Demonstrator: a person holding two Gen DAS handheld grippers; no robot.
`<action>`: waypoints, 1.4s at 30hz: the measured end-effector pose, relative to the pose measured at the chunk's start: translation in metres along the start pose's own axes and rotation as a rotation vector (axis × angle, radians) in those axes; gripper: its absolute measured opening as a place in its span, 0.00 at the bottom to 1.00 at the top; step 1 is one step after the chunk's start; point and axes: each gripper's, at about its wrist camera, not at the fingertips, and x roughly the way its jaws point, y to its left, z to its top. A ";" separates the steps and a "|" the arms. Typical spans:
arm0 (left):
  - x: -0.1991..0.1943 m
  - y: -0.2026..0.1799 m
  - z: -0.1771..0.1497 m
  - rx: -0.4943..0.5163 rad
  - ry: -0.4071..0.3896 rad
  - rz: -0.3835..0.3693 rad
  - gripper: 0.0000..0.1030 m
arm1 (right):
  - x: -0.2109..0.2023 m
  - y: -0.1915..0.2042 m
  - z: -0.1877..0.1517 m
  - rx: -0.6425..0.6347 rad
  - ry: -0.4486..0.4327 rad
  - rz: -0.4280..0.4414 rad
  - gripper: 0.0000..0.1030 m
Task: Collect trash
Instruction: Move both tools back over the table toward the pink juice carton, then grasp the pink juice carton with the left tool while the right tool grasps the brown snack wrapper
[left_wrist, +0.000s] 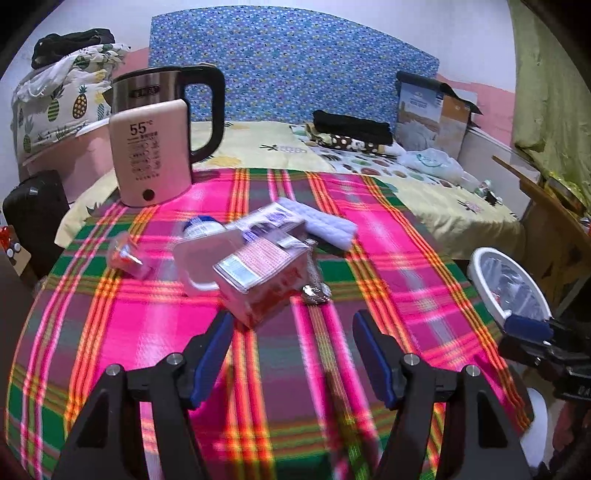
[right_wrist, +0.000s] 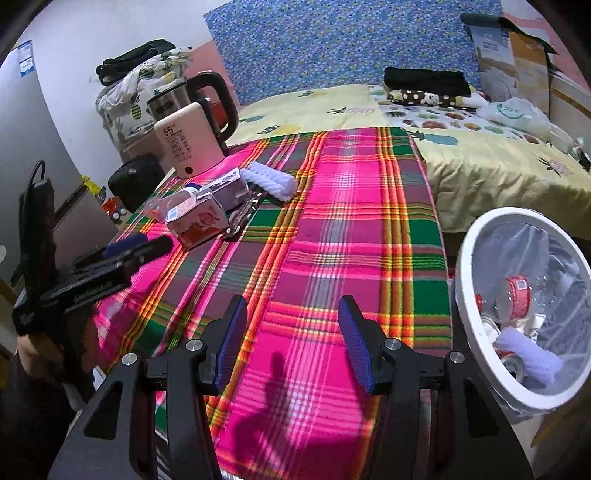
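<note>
A heap of trash lies on the plaid tablecloth (left_wrist: 147, 332). It holds a red-and-white carton (left_wrist: 258, 280), a clear plastic tub (left_wrist: 199, 262), a blue-capped bottle (left_wrist: 203, 225), a white ribbed roll (left_wrist: 321, 221), a silver wrapper (left_wrist: 316, 291) and an orange wrapper (left_wrist: 127, 254). My left gripper (left_wrist: 291, 325) is open and empty, just short of the carton. My right gripper (right_wrist: 291, 310) is open and empty over bare cloth. The white bin (right_wrist: 465, 295) stands to its right, off the table edge, lined with a clear bag. The carton (right_wrist: 199, 221) lies far left of my right gripper.
A pink-and-steel kettle (left_wrist: 166, 140) stands behind the heap at the table's back left. A bed with a yellow sheet (right_wrist: 480, 166), folded clothes and a box lies beyond the table. The bin holds a red-labelled bottle (right_wrist: 513, 295) and a white roll (right_wrist: 532, 358).
</note>
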 end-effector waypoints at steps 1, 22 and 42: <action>0.003 0.003 0.003 0.002 -0.002 0.005 0.67 | 0.002 0.001 0.002 -0.002 0.001 0.003 0.51; 0.052 0.012 0.016 0.088 0.082 -0.029 0.38 | 0.023 -0.007 0.010 0.019 0.033 0.023 0.51; -0.001 0.031 -0.018 -0.091 0.040 0.126 0.35 | 0.028 0.011 0.021 -0.031 0.024 0.033 0.51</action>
